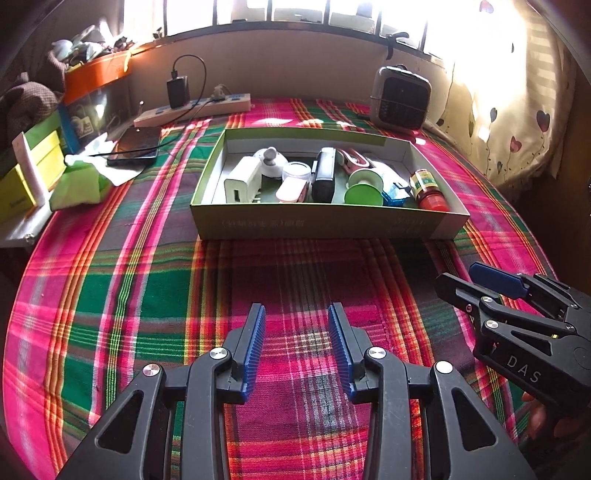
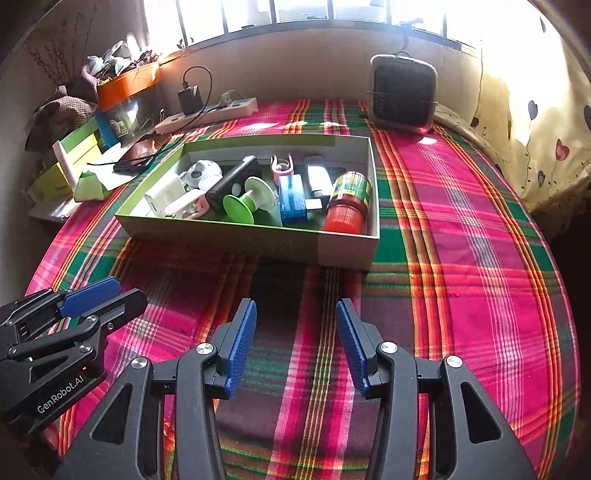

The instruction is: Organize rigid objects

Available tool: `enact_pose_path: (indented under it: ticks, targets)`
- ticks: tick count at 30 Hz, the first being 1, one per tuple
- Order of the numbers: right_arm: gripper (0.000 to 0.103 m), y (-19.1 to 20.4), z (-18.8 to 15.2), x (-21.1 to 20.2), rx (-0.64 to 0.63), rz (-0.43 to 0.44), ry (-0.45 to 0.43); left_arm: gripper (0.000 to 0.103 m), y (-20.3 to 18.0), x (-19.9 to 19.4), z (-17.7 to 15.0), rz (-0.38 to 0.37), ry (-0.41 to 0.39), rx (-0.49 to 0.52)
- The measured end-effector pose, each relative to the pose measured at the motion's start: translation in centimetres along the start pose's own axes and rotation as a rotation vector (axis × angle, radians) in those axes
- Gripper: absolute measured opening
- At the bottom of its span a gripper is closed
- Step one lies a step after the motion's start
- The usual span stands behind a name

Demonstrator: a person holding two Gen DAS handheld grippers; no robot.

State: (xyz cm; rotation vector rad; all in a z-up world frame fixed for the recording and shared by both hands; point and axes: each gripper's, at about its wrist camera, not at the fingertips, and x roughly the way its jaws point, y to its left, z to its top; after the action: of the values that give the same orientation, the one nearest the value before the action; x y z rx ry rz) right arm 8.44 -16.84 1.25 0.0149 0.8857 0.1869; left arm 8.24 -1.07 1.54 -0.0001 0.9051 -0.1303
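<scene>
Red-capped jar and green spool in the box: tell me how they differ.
The red-capped jar is a labelled cylinder lying at the box's right end; the green spool is plain, with wide flanges and a narrow middle, near the centre. The jar's cap is red and its label green and yellow; the spool is green and white. Both lie on their sides inside the box.

Bright daylight floods through a barred window (image 1: 295,11) onto the plaid cloth (image 1: 147,277) beside a heart-patterned curtain (image 1: 517,110).
</scene>
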Motion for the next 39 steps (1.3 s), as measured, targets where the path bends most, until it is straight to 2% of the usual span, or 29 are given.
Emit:
enact_pose_path:
  ticks: [3, 16, 28, 39]
  targets:
    - [0.048, 0.0, -0.5, -0.1, 0.002, -0.003, 0.005, 0.034, 0.0, 0.3, -0.5, 0.016, 0.013, 0.000]
    - [0.050, 0.4, -1.8, -0.2, -0.031, -0.060, 0.013, 0.038, -1.1, 0.2, -1.3, 0.081, -0.019, 0.029]
    - [0.061, -0.1, -2.1, -0.3, -0.009, -0.087, 0.016, 0.050, -1.6, 0.2, -1.4, 0.080, -0.016, 0.011]
    - [0.063, -0.1, -2.2, -0.2, -0.009, -0.084, 0.017, 0.051, -1.5, 0.3, -1.4, 0.081, -0.016, 0.013]
